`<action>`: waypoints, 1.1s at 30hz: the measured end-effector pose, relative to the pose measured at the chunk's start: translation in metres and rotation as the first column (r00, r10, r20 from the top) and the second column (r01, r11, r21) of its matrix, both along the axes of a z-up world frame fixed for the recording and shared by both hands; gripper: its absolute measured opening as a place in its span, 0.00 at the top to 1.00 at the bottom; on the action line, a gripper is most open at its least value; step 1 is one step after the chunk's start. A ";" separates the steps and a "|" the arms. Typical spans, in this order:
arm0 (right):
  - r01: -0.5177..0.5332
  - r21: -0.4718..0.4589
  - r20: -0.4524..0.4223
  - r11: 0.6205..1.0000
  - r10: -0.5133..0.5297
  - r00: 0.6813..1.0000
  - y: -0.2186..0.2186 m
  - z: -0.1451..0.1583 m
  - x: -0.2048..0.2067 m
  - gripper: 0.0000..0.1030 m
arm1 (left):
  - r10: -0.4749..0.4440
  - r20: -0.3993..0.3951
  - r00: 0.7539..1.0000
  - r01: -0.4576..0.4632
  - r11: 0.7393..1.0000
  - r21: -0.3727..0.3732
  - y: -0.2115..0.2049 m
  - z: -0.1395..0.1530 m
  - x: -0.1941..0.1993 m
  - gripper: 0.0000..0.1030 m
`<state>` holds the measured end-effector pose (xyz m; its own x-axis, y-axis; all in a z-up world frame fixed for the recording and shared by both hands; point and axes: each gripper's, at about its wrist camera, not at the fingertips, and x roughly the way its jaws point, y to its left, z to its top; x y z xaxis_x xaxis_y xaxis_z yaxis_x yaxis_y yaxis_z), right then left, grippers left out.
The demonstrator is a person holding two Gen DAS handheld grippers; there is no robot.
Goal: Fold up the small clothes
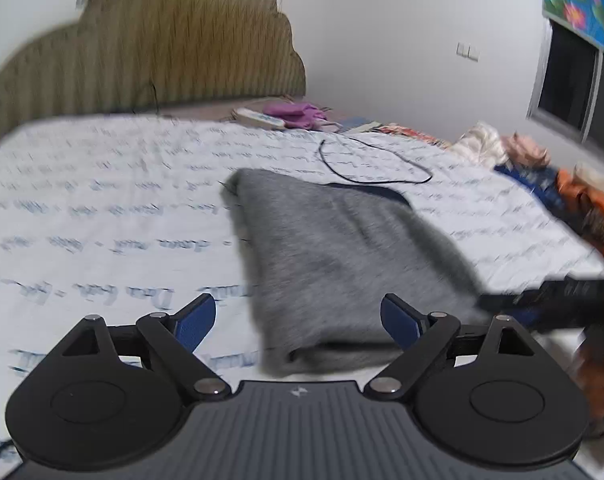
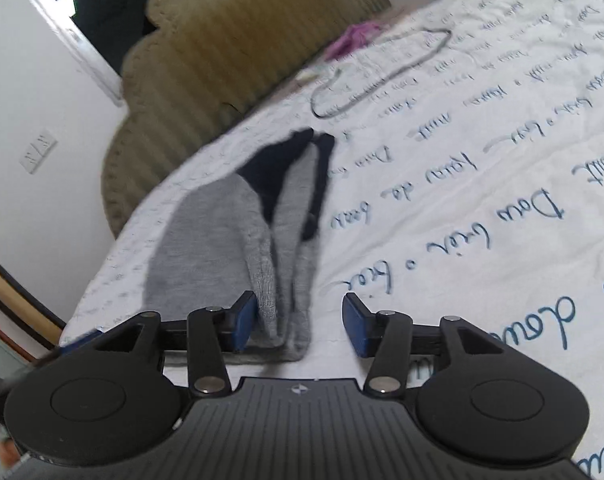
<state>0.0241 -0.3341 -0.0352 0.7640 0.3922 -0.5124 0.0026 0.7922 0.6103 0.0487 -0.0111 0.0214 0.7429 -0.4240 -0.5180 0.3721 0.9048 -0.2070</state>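
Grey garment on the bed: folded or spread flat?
Folded. The grey garment lies doubled lengthwise on the bed sheet; the right wrist view shows two layers meeting at its near end.

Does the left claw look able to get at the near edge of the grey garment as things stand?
Probably yes. The left claw is open and empty, and the grey garment lies flat on the bedsheet just ahead, its near fold between the pads with nothing blocking.

Grey garment [image 1: 341,264] navy-trimmed; white bedsheet [image 1: 102,208] blue script; olive striped headboard [image 1: 150,48].

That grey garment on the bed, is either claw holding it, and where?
Neither. The grey garment lies loose between the open left claw and right claw; no pad presses it.
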 end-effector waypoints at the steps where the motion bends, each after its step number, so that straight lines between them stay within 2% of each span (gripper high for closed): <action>1: -0.011 0.021 -0.001 1.000 0.011 1.000 0.002 -0.003 0.002 0.52 | 0.002 -0.032 0.999 -0.003 1.000 -0.022 -0.002 -0.002 0.006 0.12; 4: -0.032 -0.013 -0.001 0.999 0.032 1.000 0.017 -0.004 0.007 0.53 | 0.020 -0.124 0.992 -0.025 0.999 -0.035 -0.008 -0.017 0.024 0.12; 6: -0.027 -0.039 -0.001 0.999 0.027 1.000 0.026 -0.004 0.010 0.69 | 0.043 -0.140 0.989 -0.043 0.999 0.001 -0.014 -0.027 0.026 0.12; 8: -0.036 -0.053 0.002 0.998 0.036 0.999 0.031 -0.007 0.012 0.77 | 0.051 -0.131 0.990 -0.047 0.998 0.033 -0.019 -0.032 0.024 0.12; 9: -0.040 -0.064 0.007 0.997 0.041 0.999 0.032 -0.007 0.011 0.78 | 0.056 -0.124 0.991 -0.051 0.998 0.049 -0.021 -0.034 0.022 0.12; 23: -0.034 -0.060 0.025 0.998 0.035 0.999 0.030 -0.013 0.010 0.82 | 0.090 -0.078 0.993 -0.079 0.988 0.129 -0.036 -0.038 0.014 0.13; 31: -0.016 -0.124 0.042 0.992 0.022 0.999 0.037 -0.008 0.006 0.83 | 0.092 -0.061 0.994 -0.081 0.985 0.155 -0.040 -0.038 0.011 0.13; 32: -0.009 -0.130 0.047 0.991 0.016 0.999 0.038 -0.007 0.005 0.83 | 0.092 -0.060 0.994 -0.081 0.984 0.157 -0.041 -0.037 0.010 0.17; 33: -0.005 -0.139 0.052 0.990 0.013 0.999 0.038 -0.005 0.005 0.84 | 0.086 -0.062 0.994 -0.076 0.985 0.153 -0.041 -0.037 0.009 0.27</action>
<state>0.0288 -0.2956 -0.0400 0.7880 0.3272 -0.5216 -0.0339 0.8689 0.4938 0.0580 -0.0522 -0.0152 0.7326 -0.2776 -0.6214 0.2860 0.9541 -0.0890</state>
